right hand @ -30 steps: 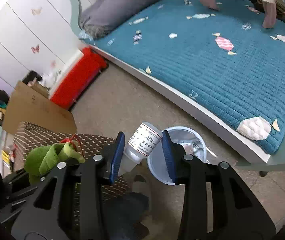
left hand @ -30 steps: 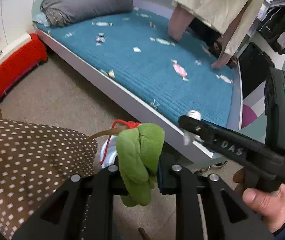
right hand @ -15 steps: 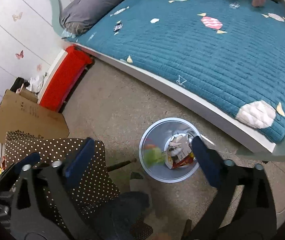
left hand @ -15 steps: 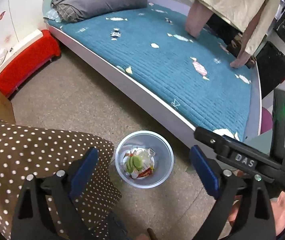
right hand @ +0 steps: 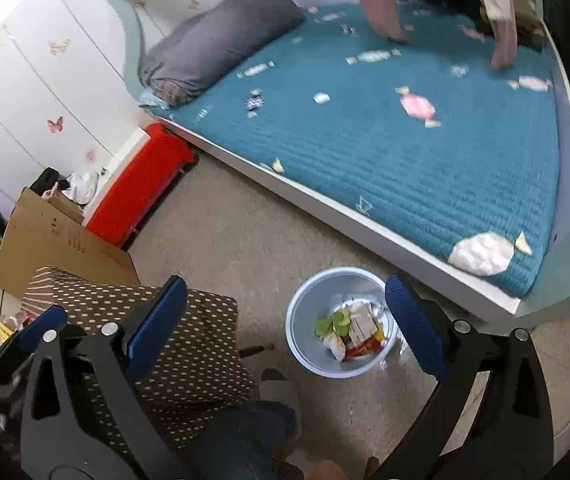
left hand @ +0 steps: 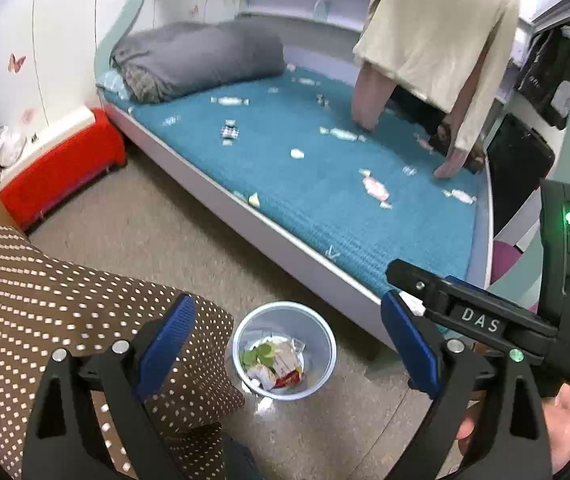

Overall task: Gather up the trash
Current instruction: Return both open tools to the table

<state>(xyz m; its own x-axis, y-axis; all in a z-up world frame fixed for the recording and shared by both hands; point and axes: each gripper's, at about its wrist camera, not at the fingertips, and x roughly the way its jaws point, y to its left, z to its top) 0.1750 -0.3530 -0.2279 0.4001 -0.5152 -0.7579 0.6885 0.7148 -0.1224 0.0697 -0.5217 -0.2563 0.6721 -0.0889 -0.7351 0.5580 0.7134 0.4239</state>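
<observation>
A pale blue trash bin stands on the floor by the bed, also in the right wrist view. Inside lie a green scrap, paper and wrappers. My left gripper is open and empty, high above the bin. My right gripper is open and empty, also above the bin; its body shows at the right of the left wrist view.
A brown polka-dot covered surface lies at lower left. A bed with a blue candy-print cover and grey pillow is behind, with another person leaning on it. A red box and cardboard sit left.
Both grippers opened: the green scrap dropped from the left and the white bottle from the right into the bin. Both grippers then rose higher above it.
</observation>
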